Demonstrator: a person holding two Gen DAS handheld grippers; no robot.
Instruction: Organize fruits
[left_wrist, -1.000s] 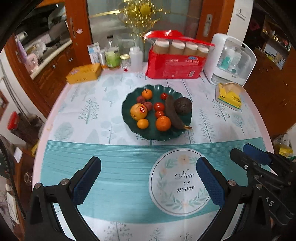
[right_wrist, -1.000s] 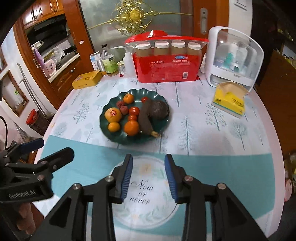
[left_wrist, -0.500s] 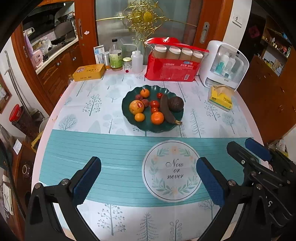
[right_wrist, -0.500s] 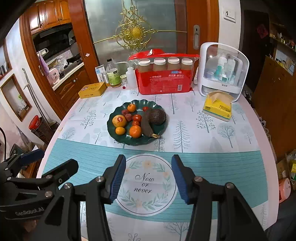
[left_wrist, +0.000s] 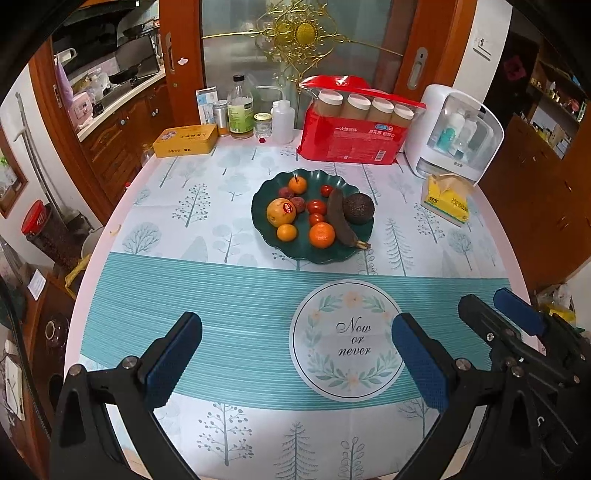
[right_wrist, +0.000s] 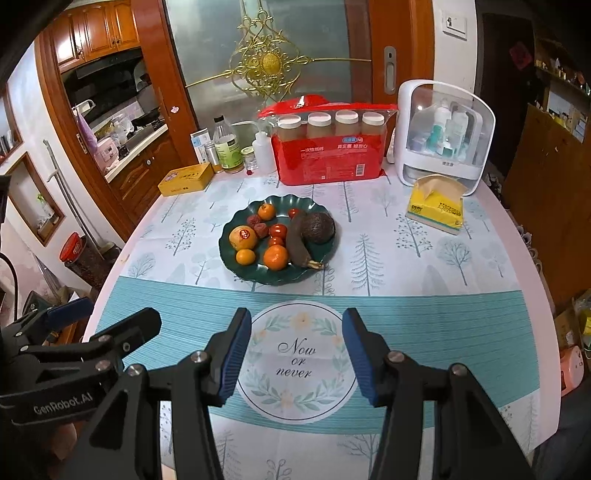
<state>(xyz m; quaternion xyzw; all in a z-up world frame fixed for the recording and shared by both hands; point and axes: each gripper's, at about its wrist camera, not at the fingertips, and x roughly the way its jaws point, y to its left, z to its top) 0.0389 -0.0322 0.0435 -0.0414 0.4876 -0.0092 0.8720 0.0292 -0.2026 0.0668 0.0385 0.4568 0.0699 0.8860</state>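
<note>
Right gripper (right_wrist: 295, 354): jaws have just been opening and now stand partly apart, nothing between them; it hangs over the round "Now or never" print, short of the plate.
Left gripper (left_wrist: 295, 358): jaws spread wide and empty, above the teal striped band of the cloth, beside the right gripper.
Table (left_wrist: 155, 229): round, covered by a cloth with pale tree prints.
Red cup pack (right_wrist: 328, 155): at the far edge, four capped stacks of cups showing along its top.
White organiser (right_wrist: 443, 133): clear-fronted case with bottles inside, right of the red pack.
Plate (right_wrist: 236, 269): dark green with a scalloped rim, mid-table, beyond both grippers; all the fruit lies on it.
Tissue pack (right_wrist: 436, 210): yellow, in front of the organiser.
Yellow tin (left_wrist: 184, 140): far left of the table, next to a group of bottles and jars.
Banana (right_wrist: 299, 243): very dark, touching the avocado.
Avocado (right_wrist: 319, 227): on the right side of the plate.
Apple (right_wrist: 242, 237): yellow with a red sticker, on the left side.
Oranges (right_wrist: 275, 257): three, of differing size.
Tomatoes (right_wrist: 277, 231): small and red, in the centre.
</note>
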